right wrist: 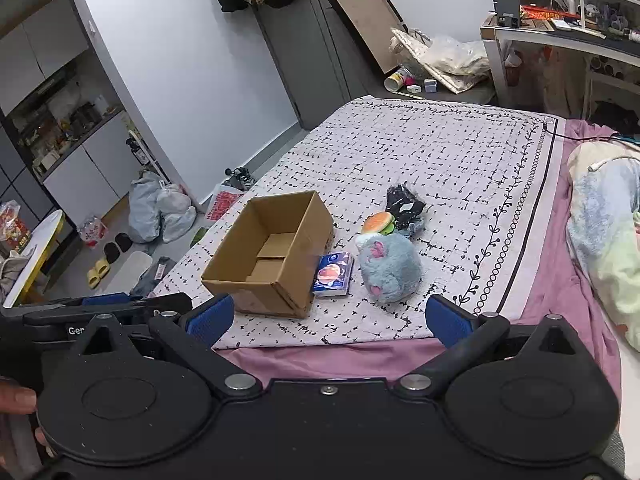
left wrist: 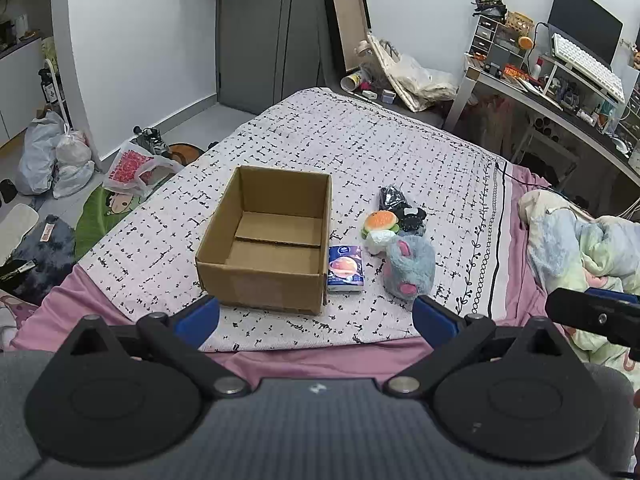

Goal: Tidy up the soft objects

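Left wrist view, left hand-held gripper [left wrist: 316, 314] spread wide, holding nothing, right hand-held gripper [right wrist: 330, 316] likewise released, open box [left wrist: 266, 240] on bed [left wrist: 400, 152], tissue pack [left wrist: 345, 269] touching box, blue plush [left wrist: 410, 266], burger toy [left wrist: 380, 222], black bundle [left wrist: 396, 200] just beside.

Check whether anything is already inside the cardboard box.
No, the box is empty; the tissue pack and plush toys lie beside it on the bed.
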A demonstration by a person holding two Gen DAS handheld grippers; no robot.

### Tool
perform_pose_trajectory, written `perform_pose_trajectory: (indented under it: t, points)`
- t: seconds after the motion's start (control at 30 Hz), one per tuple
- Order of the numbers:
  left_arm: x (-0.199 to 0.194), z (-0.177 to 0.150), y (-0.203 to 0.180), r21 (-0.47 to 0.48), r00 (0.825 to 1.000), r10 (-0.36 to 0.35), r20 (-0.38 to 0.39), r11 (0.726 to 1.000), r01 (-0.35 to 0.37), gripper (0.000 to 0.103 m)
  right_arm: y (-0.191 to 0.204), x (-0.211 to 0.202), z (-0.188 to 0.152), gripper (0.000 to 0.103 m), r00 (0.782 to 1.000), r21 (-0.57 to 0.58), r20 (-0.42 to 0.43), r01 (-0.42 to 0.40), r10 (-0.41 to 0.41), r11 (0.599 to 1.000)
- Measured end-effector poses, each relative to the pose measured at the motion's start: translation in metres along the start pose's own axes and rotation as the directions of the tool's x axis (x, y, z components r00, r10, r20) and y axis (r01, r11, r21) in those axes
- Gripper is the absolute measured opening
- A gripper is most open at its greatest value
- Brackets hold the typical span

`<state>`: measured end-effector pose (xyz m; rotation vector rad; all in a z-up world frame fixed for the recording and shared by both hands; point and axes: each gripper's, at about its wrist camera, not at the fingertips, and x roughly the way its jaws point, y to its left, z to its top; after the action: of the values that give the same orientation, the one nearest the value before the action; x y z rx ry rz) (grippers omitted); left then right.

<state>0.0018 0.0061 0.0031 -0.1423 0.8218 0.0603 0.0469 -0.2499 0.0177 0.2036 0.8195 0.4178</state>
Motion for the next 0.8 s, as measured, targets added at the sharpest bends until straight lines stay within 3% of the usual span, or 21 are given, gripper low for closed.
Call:
perform_pose_trajectory:
  t: [0.8]
  points:
    - [-0.012,-0.002,-0.001,-0.002,0.998,-0.032,0.061,0.999,0.032,0.102,-0.001,-0.006,-0.002,0.103,0.999,0.0,0.016,0.045,-0.045,0.999]
